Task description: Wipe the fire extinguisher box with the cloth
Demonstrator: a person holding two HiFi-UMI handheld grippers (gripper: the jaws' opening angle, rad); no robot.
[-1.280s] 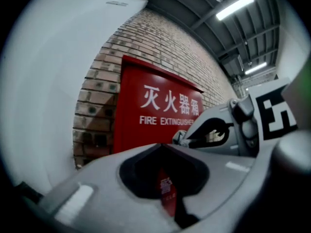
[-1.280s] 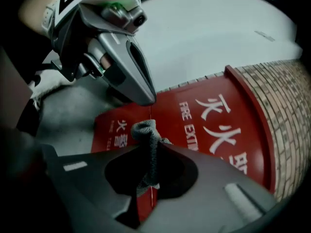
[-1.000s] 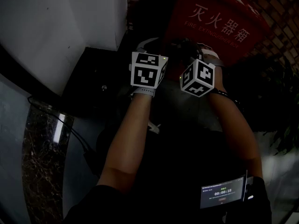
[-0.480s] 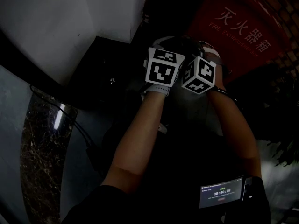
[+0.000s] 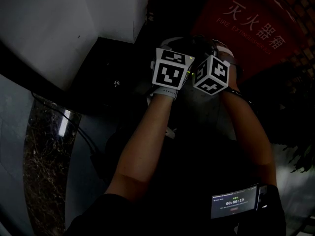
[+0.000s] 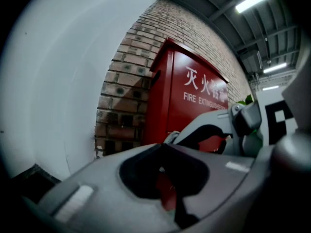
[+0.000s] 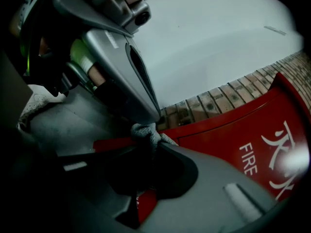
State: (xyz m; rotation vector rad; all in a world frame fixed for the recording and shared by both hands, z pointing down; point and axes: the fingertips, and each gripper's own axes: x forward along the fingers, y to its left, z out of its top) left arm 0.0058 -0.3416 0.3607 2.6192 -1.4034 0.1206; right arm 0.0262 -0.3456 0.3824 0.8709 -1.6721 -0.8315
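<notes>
The red fire extinguisher box [image 6: 194,96] stands upright ahead of both hand-held grippers. Its long axis is vertical, and its flat, smooth metal door with white lettering faces them, backed by a rough brick wall [image 6: 126,86]. The right hand-held gripper [image 7: 149,142] is clamped on a small bunched tuft of grey, nubbly cloth [image 7: 145,132] that pokes out past its tips, while the left hand-held gripper [image 6: 162,145] has its jaws drawn together, tips right at that tuft; whether they nip it is unclear.
</notes>
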